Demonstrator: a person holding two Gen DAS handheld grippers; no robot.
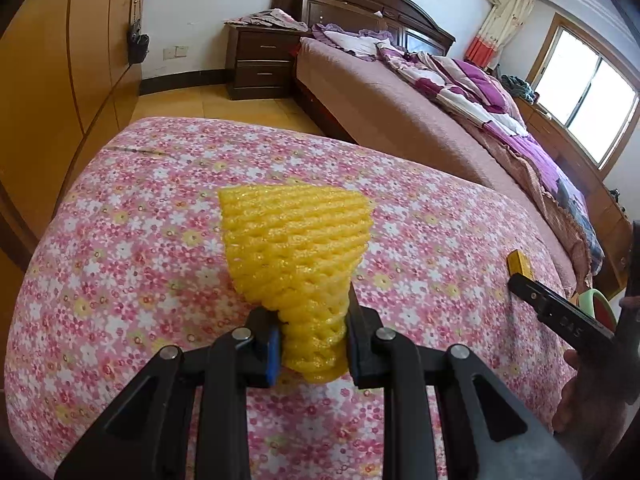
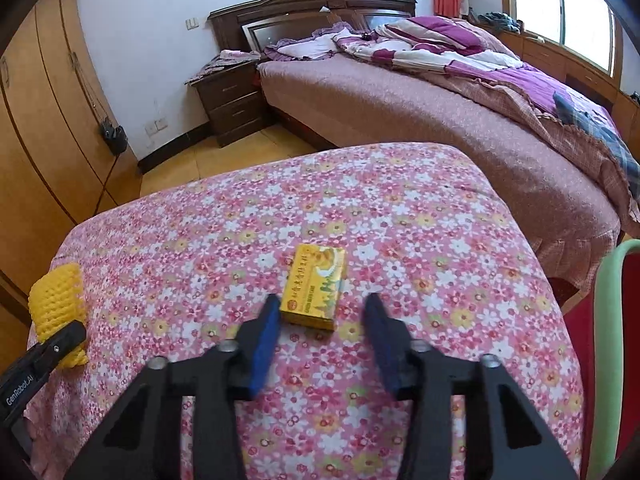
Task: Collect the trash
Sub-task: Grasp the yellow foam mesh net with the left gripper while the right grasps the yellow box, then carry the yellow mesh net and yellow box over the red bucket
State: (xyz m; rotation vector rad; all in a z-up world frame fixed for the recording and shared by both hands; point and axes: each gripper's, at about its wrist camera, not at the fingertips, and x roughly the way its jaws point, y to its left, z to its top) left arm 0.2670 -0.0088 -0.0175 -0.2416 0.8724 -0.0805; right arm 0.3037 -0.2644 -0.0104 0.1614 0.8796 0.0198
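My left gripper (image 1: 310, 316) is shut on a yellow foam fruit net (image 1: 296, 248), pinching its narrow end above the pink floral cloth (image 1: 140, 240). The net also shows at the left edge of the right wrist view (image 2: 58, 304), held by the left gripper's finger (image 2: 60, 344). My right gripper (image 2: 322, 304) is open, its blue pads on either side of the near end of a small yellow box (image 2: 316, 286) lying flat on the floral cloth (image 2: 440, 260). The box's end (image 1: 519, 266) and the right gripper's finger (image 1: 560, 314) show at the right of the left wrist view.
A big bed with brown cover (image 2: 400, 112) and purple quilt (image 2: 460, 44) stands behind the table. A dark nightstand (image 2: 228, 100) is at its left, wooden wardrobes (image 1: 60, 80) along the left wall. A green-rimmed red thing (image 2: 612, 340) sits at the table's right.
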